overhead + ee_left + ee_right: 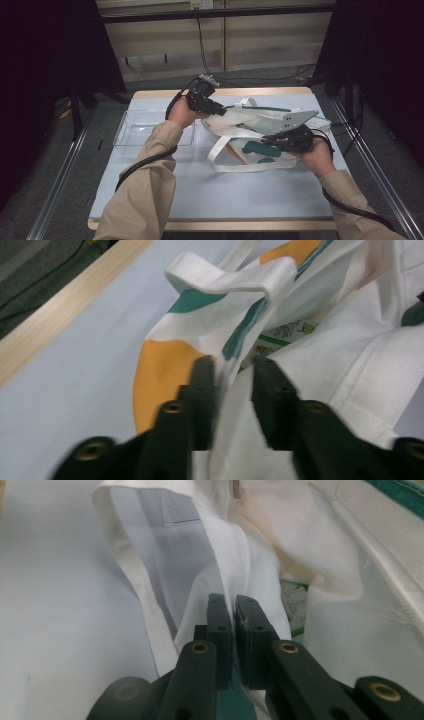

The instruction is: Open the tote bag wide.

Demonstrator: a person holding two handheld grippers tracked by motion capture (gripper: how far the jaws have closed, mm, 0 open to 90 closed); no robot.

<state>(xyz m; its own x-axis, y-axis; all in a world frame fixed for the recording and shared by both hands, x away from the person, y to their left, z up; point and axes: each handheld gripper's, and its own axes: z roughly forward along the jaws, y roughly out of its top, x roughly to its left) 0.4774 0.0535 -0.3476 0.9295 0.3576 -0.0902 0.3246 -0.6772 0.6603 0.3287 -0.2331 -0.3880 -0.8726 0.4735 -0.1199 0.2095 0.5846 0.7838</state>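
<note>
A white tote bag [250, 131] with orange and teal shapes and long white straps lies on the table's middle. My left gripper [222, 111] holds the bag's far left rim; in the left gripper view its jaws [234, 375] stand close together, with a fold of the bag's cloth [320, 370] filling the gap. My right gripper [265, 140] is shut on the near rim, and in the right gripper view [234, 605] the jaws pinch a thin white hem [235, 555]. Between the two held edges the bag's mouth gapes, and a printed packet [285, 335] lies inside.
A clear plastic tray [135, 130] sits on the table's left side, close to my left forearm. The pale blue table [225, 195] has a wooden edge. One strap loop [220, 160] trails toward the front. Dark curtains flank both sides.
</note>
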